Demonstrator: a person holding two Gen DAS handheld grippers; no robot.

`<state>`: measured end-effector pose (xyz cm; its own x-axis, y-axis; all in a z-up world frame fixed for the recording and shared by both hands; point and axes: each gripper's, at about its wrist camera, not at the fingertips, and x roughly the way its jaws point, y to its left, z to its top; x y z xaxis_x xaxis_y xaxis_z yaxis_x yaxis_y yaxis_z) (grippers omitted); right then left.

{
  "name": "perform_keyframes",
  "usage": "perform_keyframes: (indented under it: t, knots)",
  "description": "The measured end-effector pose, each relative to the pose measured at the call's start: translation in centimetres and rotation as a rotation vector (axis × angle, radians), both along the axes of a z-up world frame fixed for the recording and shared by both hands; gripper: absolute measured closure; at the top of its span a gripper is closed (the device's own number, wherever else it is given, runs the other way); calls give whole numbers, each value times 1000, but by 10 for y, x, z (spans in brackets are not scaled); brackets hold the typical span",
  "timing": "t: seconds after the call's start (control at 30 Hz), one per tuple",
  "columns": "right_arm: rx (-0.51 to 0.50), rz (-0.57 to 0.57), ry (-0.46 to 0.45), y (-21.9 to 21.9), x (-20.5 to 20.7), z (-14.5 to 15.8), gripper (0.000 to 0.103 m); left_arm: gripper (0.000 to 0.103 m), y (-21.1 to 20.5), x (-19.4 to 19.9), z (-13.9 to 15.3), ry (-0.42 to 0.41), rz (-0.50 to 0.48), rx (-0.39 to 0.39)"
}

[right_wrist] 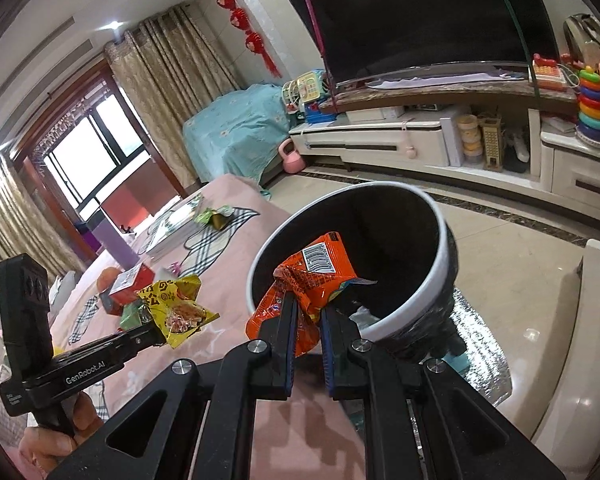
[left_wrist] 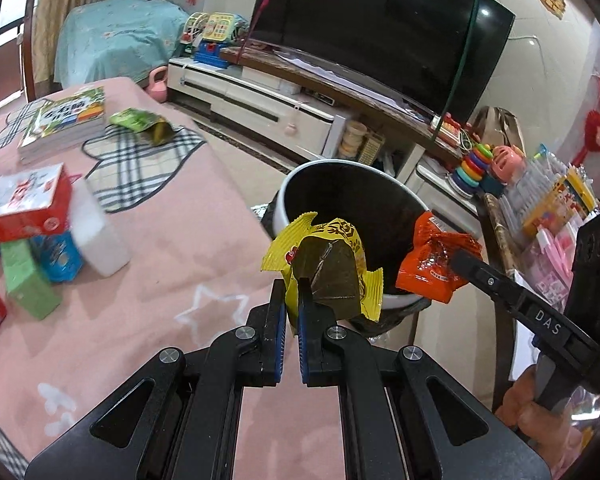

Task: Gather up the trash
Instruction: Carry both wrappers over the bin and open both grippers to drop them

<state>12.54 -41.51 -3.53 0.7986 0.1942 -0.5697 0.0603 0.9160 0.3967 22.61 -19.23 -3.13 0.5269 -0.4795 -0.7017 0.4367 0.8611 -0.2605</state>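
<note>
status: 2 wrappers at the bin, 1 left

left gripper (left_wrist: 293, 304) is clamped on the yellow wrapper (left_wrist: 328, 264), right gripper (right_wrist: 308, 320) on the orange wrapper (right_wrist: 308, 280). both wrappers hang at the near rim of the trash bin (right_wrist: 444, 248), not yet released. a green wrapper (left_wrist: 142, 122) lies far left on the counter (left_wrist: 172, 240), uncollected.

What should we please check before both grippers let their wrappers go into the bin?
1. Left gripper shut on the yellow wrapper: ok.
2. Right gripper shut on the orange wrapper: ok.
3. Orange wrapper over the trash bin opening: ok.
4. Yellow wrapper fully over the opening: cannot tell; it hangs near the rim.
5. Bin has room: ok, mostly dark and empty.
6. Table trash all collected: not ok; a green wrapper lies by the books.
</note>
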Motion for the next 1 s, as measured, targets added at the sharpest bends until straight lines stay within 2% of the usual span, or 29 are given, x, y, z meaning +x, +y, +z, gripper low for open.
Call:
perform_keyframes:
  t: [0.5, 0.87, 0.97, 1.0]
  knots:
    - [-34, -30, 33, -26, 24, -5, 92, 98, -48, 31, -5, 11, -38, 49]
    - [-48, -37, 55, -34, 39, -8, 91, 98, -59, 43, -16, 34, -42, 74]
    - [-43, -33, 68, -36, 42, -10, 87, 95, -59, 44, -19, 44, -35, 71]
    - [-38, -34, 72, -38, 44, -10, 85, 88, -59, 45, -19, 53, -36, 65]
